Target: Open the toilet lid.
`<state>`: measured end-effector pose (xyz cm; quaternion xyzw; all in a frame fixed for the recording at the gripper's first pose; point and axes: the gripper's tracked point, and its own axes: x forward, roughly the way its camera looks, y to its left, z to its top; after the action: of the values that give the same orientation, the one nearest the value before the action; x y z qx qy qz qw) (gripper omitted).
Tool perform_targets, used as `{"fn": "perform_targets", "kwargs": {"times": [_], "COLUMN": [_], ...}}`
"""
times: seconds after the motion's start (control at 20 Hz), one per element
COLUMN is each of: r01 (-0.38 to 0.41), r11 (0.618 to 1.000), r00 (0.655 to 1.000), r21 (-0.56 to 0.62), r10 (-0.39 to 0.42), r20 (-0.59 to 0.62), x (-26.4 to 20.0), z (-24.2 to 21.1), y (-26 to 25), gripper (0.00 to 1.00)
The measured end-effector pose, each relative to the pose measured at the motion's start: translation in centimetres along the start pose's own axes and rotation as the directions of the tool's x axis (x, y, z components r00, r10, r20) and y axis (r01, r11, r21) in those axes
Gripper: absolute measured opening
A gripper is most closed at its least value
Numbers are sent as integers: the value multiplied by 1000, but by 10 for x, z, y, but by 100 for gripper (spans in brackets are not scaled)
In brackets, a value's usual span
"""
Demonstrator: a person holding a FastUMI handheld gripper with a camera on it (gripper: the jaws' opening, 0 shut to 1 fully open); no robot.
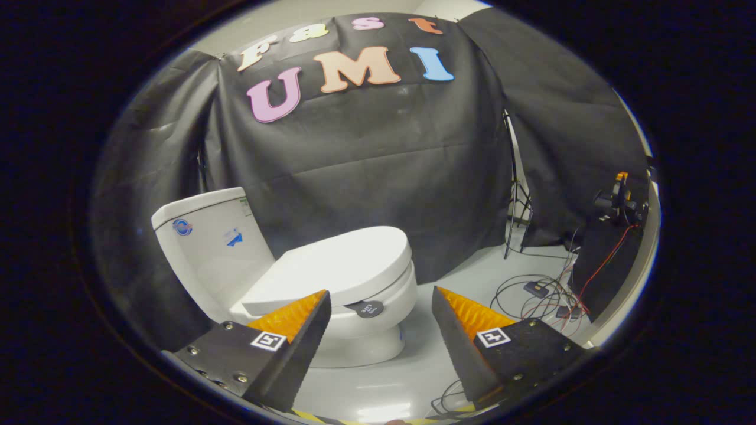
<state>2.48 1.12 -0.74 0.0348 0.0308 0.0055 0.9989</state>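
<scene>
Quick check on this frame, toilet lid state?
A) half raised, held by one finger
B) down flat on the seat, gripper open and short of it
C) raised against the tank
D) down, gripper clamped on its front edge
B: the lid lies flat on the seat, apart from the tank, and the gripper has its fingers spread wide with nothing between them, the toilet just beyond.

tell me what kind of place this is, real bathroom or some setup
Most likely a staged recording booth, not a real bathroom. A white toilet with its lid down stands alone before draped black cloth, loose cables trail over the grey floor, and the open gripper holds nothing.
</scene>
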Motion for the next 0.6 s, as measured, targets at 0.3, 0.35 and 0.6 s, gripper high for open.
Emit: {"fn": "perform_targets", "kwargs": {"times": [0.3,0.35,0.6], "r01": [13,23,122], "r11": [975,958,795], "r00": [998,994,946], "r21": [222,287,594], "r10": [2,7,89], "r20": [-66,-105,-313], "x": [31,38,69], "z": [-8,-14,-53], "y": [2,3,7], "gripper": [100,100,99]}}
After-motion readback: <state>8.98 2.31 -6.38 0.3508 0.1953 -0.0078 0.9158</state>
